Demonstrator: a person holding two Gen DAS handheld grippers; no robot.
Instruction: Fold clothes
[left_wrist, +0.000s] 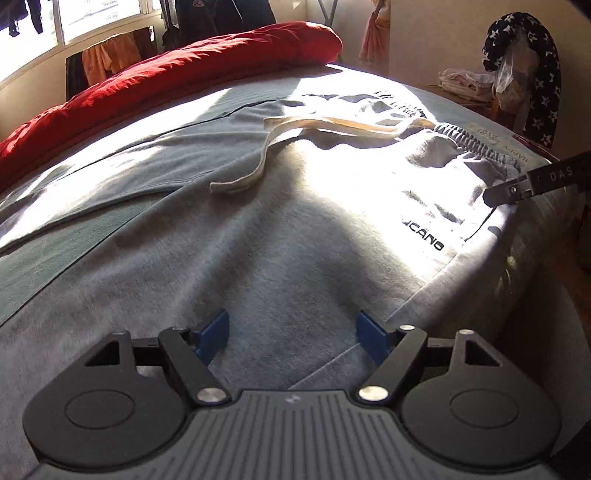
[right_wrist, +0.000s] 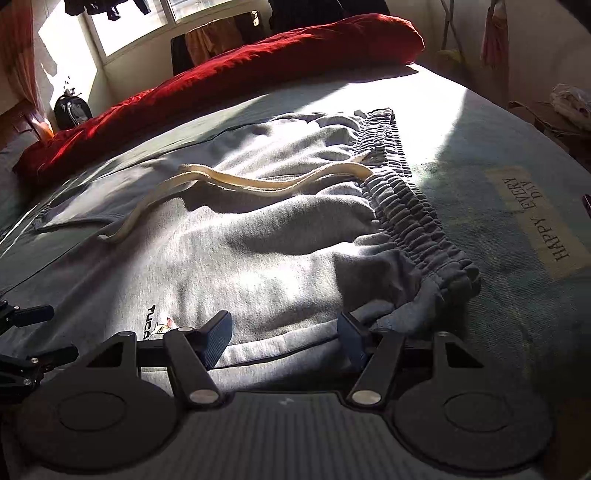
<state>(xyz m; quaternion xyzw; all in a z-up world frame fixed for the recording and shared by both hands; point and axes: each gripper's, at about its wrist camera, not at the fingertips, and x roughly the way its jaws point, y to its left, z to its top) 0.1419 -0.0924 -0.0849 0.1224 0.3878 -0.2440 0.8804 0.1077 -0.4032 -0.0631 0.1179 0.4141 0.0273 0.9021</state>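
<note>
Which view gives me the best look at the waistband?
Right wrist: the waistband runs through the middle of the frame, its ruching sharp, beside the drawstring. Left wrist shows only a short, washed-out stretch near the right edge.

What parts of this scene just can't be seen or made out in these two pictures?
- Sweatpants: legs cut off by the left wrist view's lower edge and the left tool.
- Logo: partly hidden behind the right tool.
- Drawstring: the far end is lost in the waistband folds.
- Window: overexposed.
</note>
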